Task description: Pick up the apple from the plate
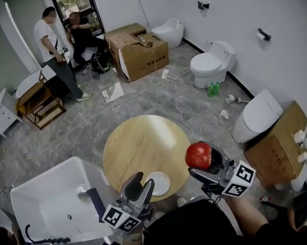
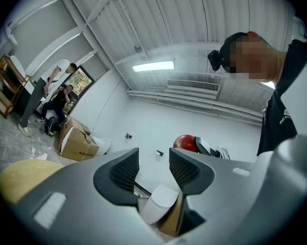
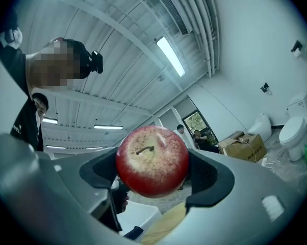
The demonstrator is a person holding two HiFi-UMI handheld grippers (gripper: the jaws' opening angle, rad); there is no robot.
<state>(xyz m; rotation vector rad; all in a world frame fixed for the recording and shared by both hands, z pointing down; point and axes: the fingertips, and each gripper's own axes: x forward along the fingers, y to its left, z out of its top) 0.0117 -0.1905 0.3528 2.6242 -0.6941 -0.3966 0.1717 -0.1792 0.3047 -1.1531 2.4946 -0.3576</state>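
A red apple is held up off the round wooden table, at the table's right edge, with my right gripper shut on it. In the right gripper view the apple fills the space between both dark pads of the right gripper, stem facing the camera. The white plate lies bare at the table's near edge. My left gripper hovers just left of the plate, tilted upward. In its own view the left gripper is open with nothing between the pads, and the apple shows beyond them.
A white bathtub stands at the lower left beside the table. Toilets line the right wall, with cardboard boxes. Two people are at the back left near a wooden shelf. A cable runs across the floor.
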